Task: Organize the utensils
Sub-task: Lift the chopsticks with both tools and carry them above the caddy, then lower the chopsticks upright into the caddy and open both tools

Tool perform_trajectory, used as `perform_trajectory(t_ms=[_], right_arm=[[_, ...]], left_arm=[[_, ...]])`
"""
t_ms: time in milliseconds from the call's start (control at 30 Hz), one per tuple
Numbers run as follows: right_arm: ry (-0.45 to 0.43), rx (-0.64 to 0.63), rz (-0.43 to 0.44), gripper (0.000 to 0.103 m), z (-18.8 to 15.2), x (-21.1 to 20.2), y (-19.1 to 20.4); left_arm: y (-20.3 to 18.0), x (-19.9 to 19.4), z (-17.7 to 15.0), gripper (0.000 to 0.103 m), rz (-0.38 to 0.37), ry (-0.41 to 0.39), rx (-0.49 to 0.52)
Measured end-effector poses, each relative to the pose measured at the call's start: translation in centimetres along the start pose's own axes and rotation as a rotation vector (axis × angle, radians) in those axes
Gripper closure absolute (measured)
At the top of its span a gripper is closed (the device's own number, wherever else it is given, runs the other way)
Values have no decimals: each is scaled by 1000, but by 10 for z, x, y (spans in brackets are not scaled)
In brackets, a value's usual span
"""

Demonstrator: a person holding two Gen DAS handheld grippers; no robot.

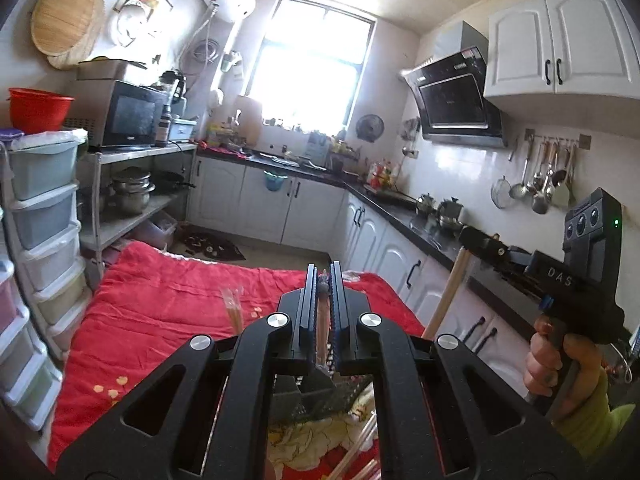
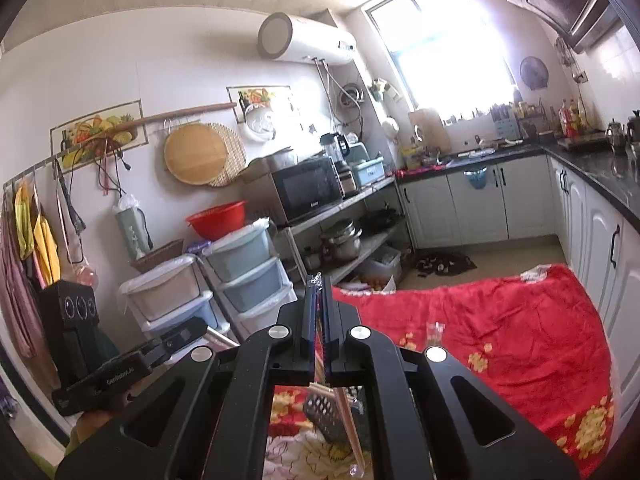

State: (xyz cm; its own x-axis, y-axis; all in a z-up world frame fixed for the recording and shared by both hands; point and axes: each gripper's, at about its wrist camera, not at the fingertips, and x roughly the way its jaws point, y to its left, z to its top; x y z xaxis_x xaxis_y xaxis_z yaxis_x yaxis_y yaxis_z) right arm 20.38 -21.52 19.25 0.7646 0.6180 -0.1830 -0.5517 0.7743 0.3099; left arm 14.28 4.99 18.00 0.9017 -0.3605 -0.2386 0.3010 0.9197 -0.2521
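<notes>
Clamping a slim tan wooden-looking utensil handle, the left gripper is shut; the right gripper is pinched on plastic-wrapped chopsticks hanging below it. Both judged light, stiff, slippery; mid-length holds are advised.

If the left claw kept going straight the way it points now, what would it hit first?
Probably nothing close: the left claw, shut on a wooden-handled utensil, points over the far edge of the red quilt toward the white base cabinets. Depth is unclear, so it might clip the quilt.

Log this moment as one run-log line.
left gripper: shut on utensil | right gripper: shut on wrapped chopsticks | basket: below, on red cloth
</notes>
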Motion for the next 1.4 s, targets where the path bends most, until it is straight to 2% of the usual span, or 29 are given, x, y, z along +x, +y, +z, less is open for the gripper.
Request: perform_trajectory(t_ms=[367,567,1400], right_arm=[[-95,-8,-35,100,32,10,-4],[-136,-10,-59,100,38,18,-15],[-151,-67,-122,100,-18,55,-41]], left_arm=[[6,8,9,100,30,-24,-13],[10,14,4,100,35,-16,-30],[15,48,-38,100,18,73,-57]])
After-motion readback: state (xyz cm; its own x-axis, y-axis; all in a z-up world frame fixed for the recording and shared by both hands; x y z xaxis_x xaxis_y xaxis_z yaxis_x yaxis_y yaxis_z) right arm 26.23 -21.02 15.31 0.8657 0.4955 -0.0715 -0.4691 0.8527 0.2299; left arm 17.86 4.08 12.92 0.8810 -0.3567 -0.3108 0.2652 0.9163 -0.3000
